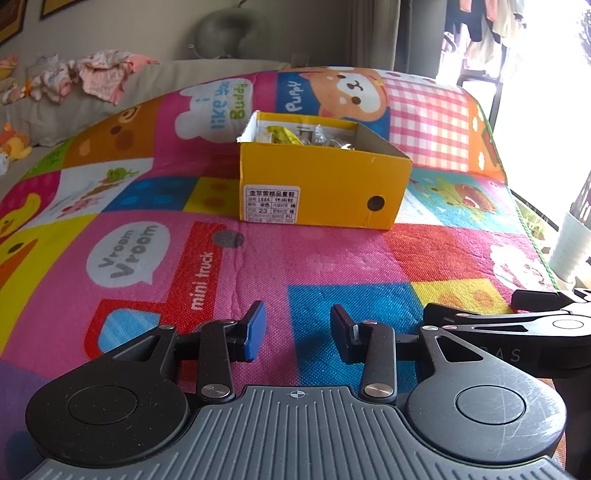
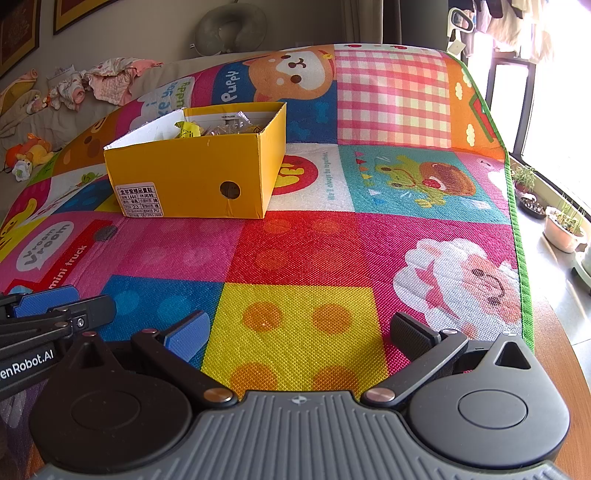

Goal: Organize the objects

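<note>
A yellow cardboard shoe box [image 1: 321, 184] stands open on the colourful play mat [image 1: 147, 258]. It holds several wrapped packets [image 1: 306, 136], one of them yellow. The box also shows in the right wrist view [image 2: 195, 173], to the left. My left gripper [image 1: 297, 332] is open and empty, low over the mat, well short of the box. My right gripper [image 2: 299, 332] is open wide and empty, over a yellow square of the mat [image 2: 369, 184]. Each gripper shows at the edge of the other's view.
Crumpled clothes [image 1: 96, 74] and soft toys [image 1: 14, 144] lie on the grey surface behind the mat at left. A grey neck pillow [image 1: 229, 33] rests against the wall. Plant pots [image 2: 561, 229] stand by the window at right, beyond the mat's green edge.
</note>
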